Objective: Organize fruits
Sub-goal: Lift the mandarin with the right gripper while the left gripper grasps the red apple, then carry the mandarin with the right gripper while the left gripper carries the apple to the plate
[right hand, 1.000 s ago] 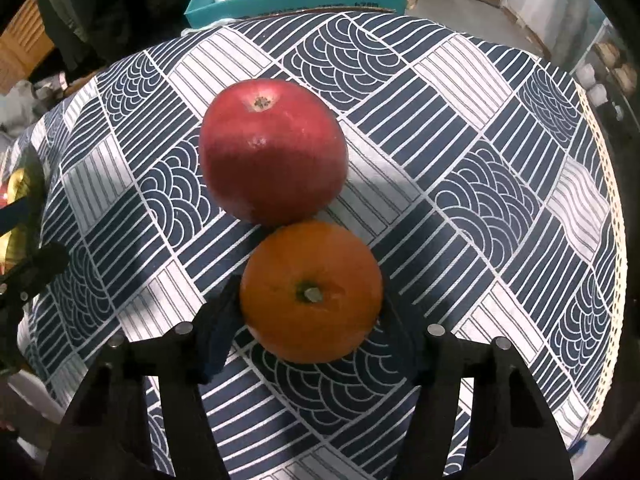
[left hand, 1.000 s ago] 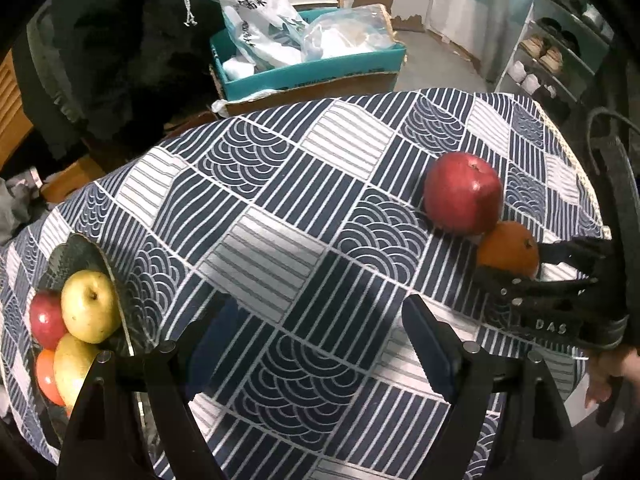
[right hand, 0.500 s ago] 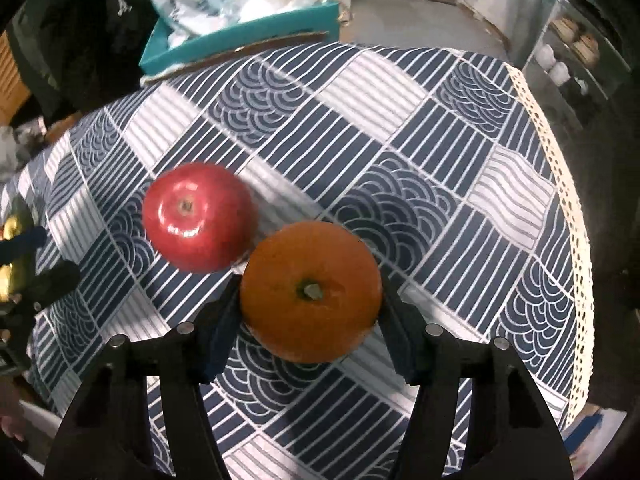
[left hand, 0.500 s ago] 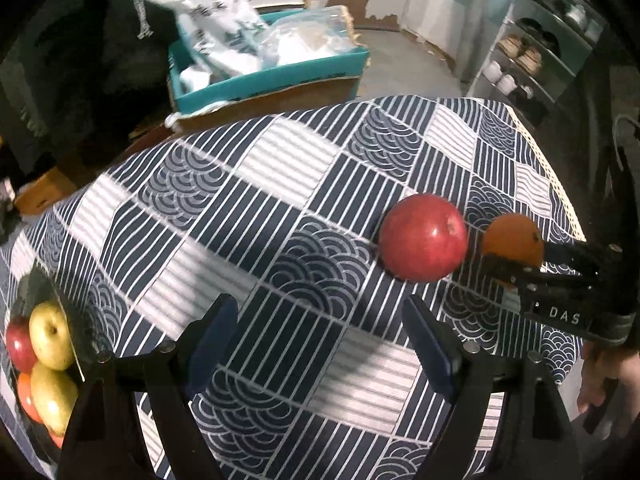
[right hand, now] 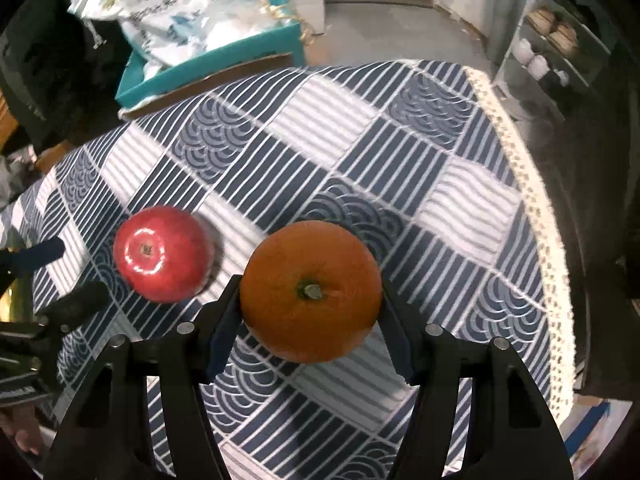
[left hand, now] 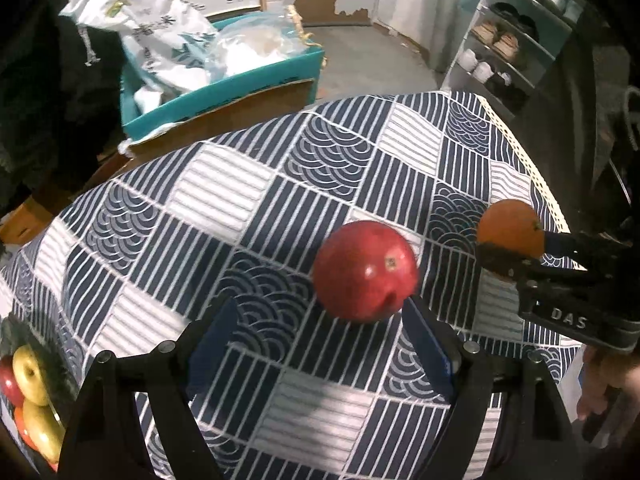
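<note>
The tablecloth (left hand: 224, 196) is dark blue and white. It has squares on it: some with straight stripes, some with curvy wave lines. Its edge (right hand: 532, 216) is cream lace. The apple (left hand: 365, 271) on the cloth is shiny red. The orange (right hand: 311, 291) is bright orange with a little green-brown stem spot. The left gripper (left hand: 320, 350) is black with blue pads, and so is the right gripper (right hand: 310, 330). In the bowl (left hand: 60, 364) there are yellow-green apples (left hand: 27, 368), a red one and something orange. The box (left hand: 224, 84) behind the table is teal on top and brown below. The bags (left hand: 160, 36) in it are white with teal marks.
</note>
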Motion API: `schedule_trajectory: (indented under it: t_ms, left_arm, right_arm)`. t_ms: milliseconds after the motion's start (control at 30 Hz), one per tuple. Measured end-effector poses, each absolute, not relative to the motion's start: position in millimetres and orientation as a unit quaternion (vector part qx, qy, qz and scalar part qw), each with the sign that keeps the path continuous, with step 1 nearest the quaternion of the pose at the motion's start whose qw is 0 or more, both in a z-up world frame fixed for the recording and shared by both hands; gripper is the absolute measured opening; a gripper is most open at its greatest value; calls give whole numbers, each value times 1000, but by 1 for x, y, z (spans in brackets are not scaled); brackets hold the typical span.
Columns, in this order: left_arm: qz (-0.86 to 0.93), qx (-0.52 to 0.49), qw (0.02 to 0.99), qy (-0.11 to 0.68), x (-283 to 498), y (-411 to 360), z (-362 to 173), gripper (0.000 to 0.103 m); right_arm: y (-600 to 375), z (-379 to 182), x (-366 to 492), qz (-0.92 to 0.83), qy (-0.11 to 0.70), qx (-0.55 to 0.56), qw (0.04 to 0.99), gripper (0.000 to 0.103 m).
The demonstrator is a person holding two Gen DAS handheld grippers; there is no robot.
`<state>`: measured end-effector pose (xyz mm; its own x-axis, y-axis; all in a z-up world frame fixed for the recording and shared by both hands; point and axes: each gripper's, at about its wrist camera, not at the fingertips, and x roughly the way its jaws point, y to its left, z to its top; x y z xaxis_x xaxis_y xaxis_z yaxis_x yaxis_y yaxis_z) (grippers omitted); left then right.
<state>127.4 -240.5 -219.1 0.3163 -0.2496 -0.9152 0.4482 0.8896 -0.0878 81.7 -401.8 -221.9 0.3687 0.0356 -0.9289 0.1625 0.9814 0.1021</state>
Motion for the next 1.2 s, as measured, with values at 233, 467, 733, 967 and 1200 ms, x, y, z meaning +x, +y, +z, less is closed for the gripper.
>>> schedule_trajectory:
  t_ms: [233, 467, 733, 967, 1200]
  left_arm:
    - [-229, 77, 795, 557, 134, -261, -234, 86]
    - [-225, 64, 782, 577, 142, -271, -253, 86]
    - [-222, 47, 778, 586, 147, -270, -265, 82]
    - [-233, 40, 770, 593, 149, -270, -267, 77]
    - [-221, 60, 782, 579, 143, -269, -264, 76]
  right_arm:
    - [-410, -217, 80, -56, 557, 83, 825, 64]
    - [-420, -219, 79, -64, 558, 98, 822, 64]
    - [-420, -224, 83, -66, 561, 97, 819, 64]
    - [-414, -227, 85, -59, 562, 87, 820, 64]
    - [-409, -223, 85, -56, 558, 74, 824, 64]
